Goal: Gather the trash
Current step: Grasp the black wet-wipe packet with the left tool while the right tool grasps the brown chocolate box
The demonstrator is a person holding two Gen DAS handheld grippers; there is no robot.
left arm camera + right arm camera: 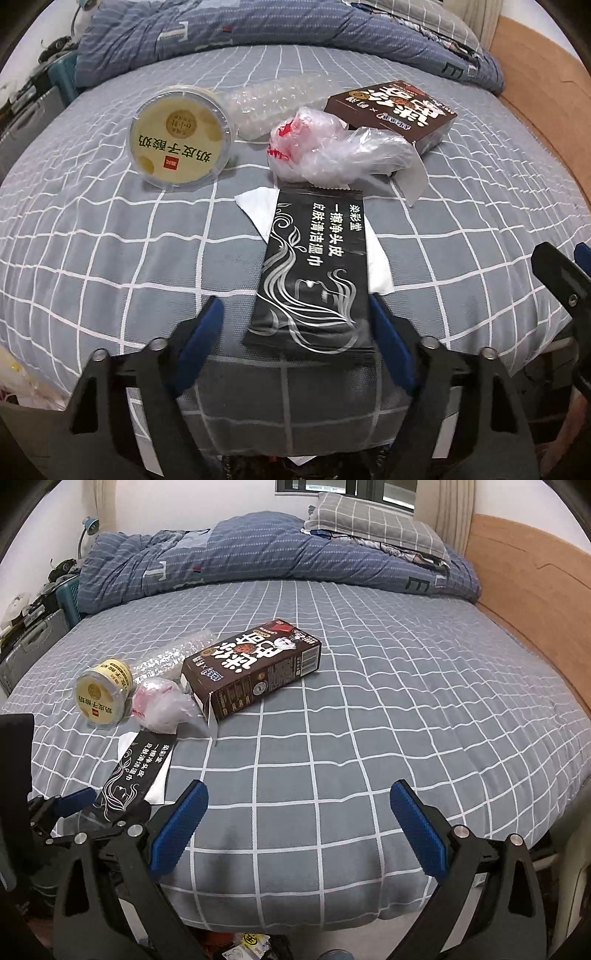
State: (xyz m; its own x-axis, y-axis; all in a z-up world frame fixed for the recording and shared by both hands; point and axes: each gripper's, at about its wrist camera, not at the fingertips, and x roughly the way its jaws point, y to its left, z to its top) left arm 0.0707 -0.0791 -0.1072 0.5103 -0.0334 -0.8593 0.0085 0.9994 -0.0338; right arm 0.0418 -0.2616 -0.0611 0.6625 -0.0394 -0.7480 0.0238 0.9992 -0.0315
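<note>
Black foil wipe sachet (314, 273) lies flat on my bed, light, slippery and floppy. My left gripper (295, 325) straddles its near end, pads not yet pressing; my right gripper (299, 827) hangs empty and spread.

We see a grey bed sheet (110, 258) crossed by a white grid, and behind it a blue quilt (258, 33) with thin pale stripes. On the sheet we note a black sachet (314, 273) with silver line art and white lettering, a pale yellow round tub (181, 140) with a red square mark, and a dark brown carton (255, 668) printed in white. We also find a clear plastic bag (332, 147) marked red, white paper (258, 210), and blue pads (177, 830) on black gripper arms.
</note>
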